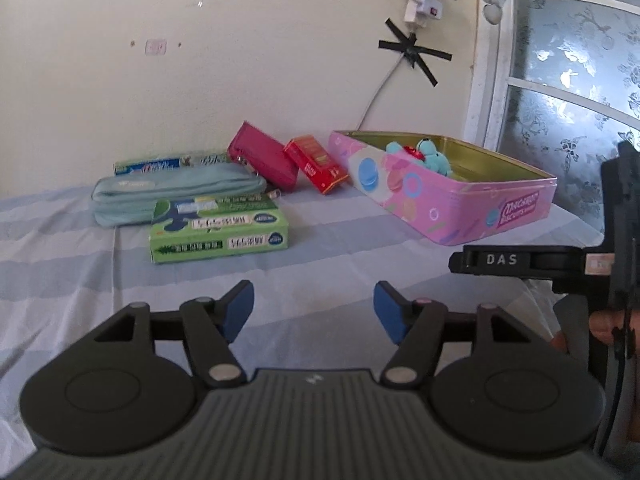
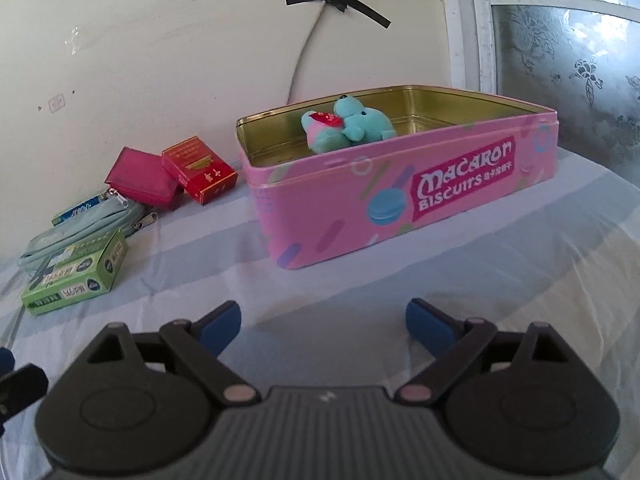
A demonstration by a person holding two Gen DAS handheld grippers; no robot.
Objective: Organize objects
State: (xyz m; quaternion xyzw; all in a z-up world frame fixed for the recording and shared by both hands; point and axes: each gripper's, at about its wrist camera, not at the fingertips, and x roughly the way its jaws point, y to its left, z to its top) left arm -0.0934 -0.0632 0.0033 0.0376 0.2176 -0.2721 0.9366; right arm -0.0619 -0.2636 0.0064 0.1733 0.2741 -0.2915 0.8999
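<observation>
Both my grippers, left (image 1: 314,310) and right (image 2: 323,326), gape wide, empty, over blue-striped bedsheet (image 2: 500,264); cream wall (image 1: 240,60) behind, frosted floral window (image 1: 580,80) beside it.

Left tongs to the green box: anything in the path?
Nothing visible. The left tongs are open and empty, and only bare striped cloth lies between them and the green box. The pale blue pouch sits behind the box, not in front of it.
</observation>
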